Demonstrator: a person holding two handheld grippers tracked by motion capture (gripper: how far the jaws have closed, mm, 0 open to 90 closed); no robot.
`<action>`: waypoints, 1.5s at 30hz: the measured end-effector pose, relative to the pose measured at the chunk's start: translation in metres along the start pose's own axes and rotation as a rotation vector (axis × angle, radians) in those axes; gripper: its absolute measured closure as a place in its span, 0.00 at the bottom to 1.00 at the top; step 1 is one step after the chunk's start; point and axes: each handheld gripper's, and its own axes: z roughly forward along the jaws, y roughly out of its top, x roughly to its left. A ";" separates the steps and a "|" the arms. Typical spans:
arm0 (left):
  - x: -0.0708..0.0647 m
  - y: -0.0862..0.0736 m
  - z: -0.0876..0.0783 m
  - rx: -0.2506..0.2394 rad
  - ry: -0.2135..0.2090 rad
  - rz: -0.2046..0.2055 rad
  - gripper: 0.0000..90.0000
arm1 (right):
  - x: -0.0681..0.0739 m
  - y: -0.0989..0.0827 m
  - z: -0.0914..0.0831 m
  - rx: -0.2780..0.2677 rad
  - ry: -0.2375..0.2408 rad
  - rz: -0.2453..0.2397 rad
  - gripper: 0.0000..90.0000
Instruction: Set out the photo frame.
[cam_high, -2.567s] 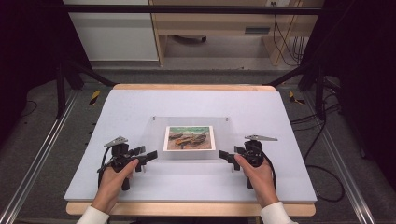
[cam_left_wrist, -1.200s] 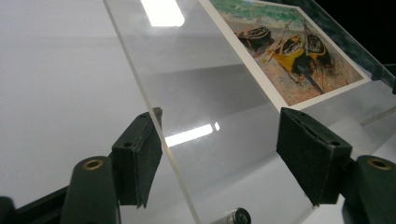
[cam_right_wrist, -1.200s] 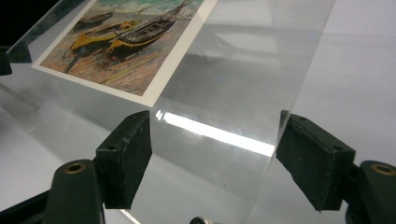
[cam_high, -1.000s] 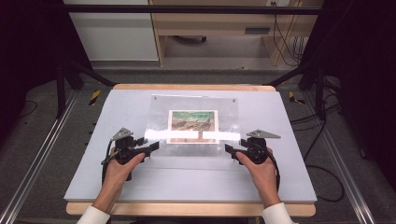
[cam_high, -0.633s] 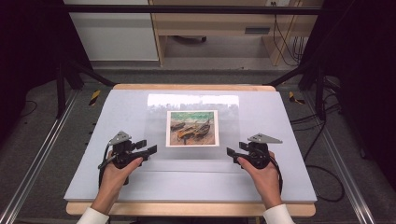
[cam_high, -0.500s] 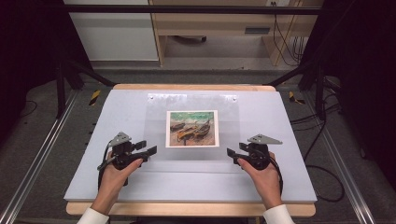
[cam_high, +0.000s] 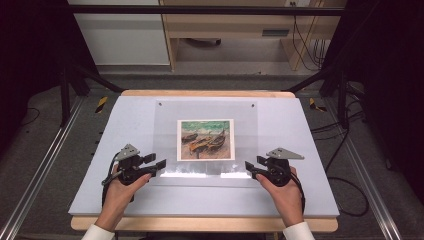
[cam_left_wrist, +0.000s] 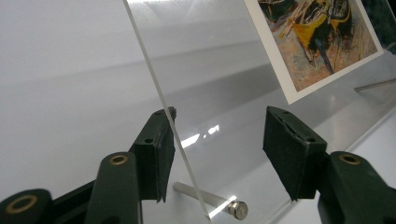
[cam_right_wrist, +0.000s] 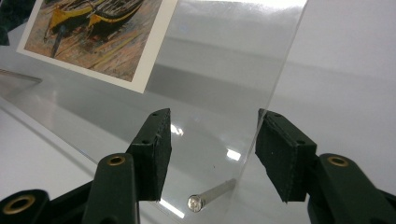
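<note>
so your left gripper (cam_high: 161, 165) sits at the near left corner of the clear acrylic sheet (cam_high: 165, 130), jaws about half open and just been closing. in the left gripper view the sheet's edge (cam_left_wrist: 159, 98) runs between the two black pads and lies right against the left pad (cam_left_wrist: 161, 154), while the other pad (cam_left_wrist: 287, 154) stands well apart from it, so nothing is clamped yet. that placement makes sense: you bracket the corner, near the short silver metal standoff pin (cam_left_wrist: 210, 201), where a grip would give you control of the panel without touching the picture.

in the middle, the white-bordered print of painted boats on a beach (cam_high: 206, 139) lies under the clear sheet, squarely centred on the pale grey table mat (cam_high: 300, 125), with two small holes showing at the sheet's far corners.

your right gripper (cam_high: 248, 169) mirrors the left at the near right corner, also about half open and just been closing. in the right gripper view the sheet's edge (cam_right_wrist: 285, 70) passes close by the right pad (cam_right_wrist: 280, 154) with the left pad (cam_right_wrist: 156, 149) apart; whether the right pad touches, i cannot tell. a second silver pin (cam_right_wrist: 212, 193) pokes out below.

around you, black frame posts, yellow-striped tape marks and loose cables lie beyond the mat, well apart from the sheet; nothing stands between either gripper and its corner.
</note>
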 end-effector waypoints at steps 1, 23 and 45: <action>0.000 0.000 -0.001 0.000 0.000 0.000 0.49 | 0.000 0.000 0.000 0.000 0.000 0.000 0.52; -0.004 -0.009 -0.012 0.003 0.000 0.019 0.59 | 0.007 -0.008 -0.012 0.013 -0.026 -0.038 0.62; -0.010 -0.014 -0.016 0.016 0.021 0.052 0.61 | 0.010 -0.014 -0.017 0.012 -0.039 -0.066 0.66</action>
